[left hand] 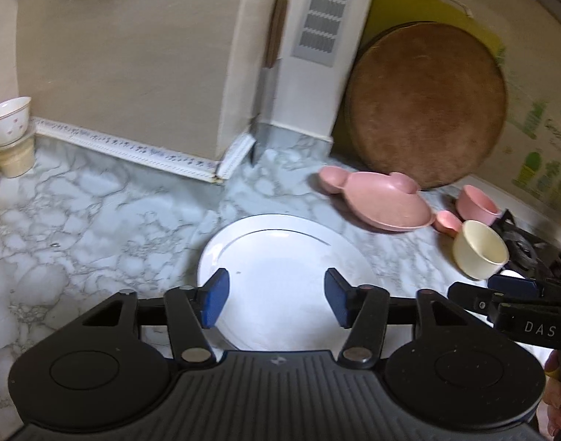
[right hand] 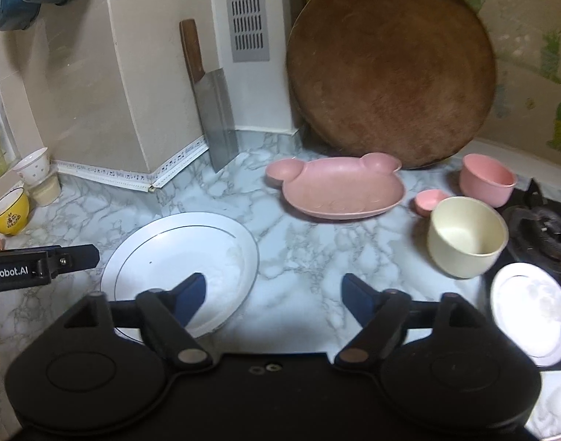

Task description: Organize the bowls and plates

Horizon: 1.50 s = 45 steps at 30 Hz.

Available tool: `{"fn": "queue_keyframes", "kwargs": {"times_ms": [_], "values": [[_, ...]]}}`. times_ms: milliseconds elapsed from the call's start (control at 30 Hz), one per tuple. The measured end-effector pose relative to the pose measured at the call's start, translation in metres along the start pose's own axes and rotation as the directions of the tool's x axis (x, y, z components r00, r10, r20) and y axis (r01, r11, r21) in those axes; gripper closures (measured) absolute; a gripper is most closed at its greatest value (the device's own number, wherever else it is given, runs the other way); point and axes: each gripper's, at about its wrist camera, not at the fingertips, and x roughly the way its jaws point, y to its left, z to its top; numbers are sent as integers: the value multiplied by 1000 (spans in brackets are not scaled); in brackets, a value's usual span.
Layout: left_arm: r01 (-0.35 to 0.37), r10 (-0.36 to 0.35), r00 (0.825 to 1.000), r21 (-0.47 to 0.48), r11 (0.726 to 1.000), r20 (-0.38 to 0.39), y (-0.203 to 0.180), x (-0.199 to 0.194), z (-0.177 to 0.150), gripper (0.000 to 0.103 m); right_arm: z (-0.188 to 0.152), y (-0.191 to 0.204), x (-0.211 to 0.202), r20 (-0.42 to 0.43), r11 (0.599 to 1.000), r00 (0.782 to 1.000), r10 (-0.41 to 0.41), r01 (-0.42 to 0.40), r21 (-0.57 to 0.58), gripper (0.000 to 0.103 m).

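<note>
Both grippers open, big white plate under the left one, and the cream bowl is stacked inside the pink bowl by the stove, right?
Not stacked. In the right wrist view the cream bowl stands on the counter in front of the pink bowl. Left gripper and right gripper are open; the white plate lies under the left.

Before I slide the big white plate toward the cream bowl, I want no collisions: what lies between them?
Only bare marble counter lies between the big white plate and the cream bowl in the right wrist view; the pink bear plate sits farther back.

both wrist views look down close over the marble counter (left hand: 96,202), sharing the white plate (right hand: 192,242)
</note>
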Motion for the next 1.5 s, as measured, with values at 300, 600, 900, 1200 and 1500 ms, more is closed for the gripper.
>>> {"fn": "queue_keyframes", "kwargs": {"times_ms": [300,600,900,1200,1500], "values": [[63,-64,998,57,996,20,-26,-13,-5,26,-4,-13,-28,41,997,997,-70,69,23,1],[126,-125,992,100,987,-22,-57,-1,-4,25,-5,-46,-43,45,992,992,-119,117,48,0],[206,-194,977,154,966,-84,-121,28,1,25,-9,-107,-48,19,979,981,-195,194,58,0],[304,-270,947,221,927,-173,-196,61,-3,25,-19,-184,-44,-47,962,964,-263,266,61,2],[371,-302,919,294,881,-255,-267,107,-16,25,-32,-253,-27,-141,949,942,-305,314,43,13]]}}
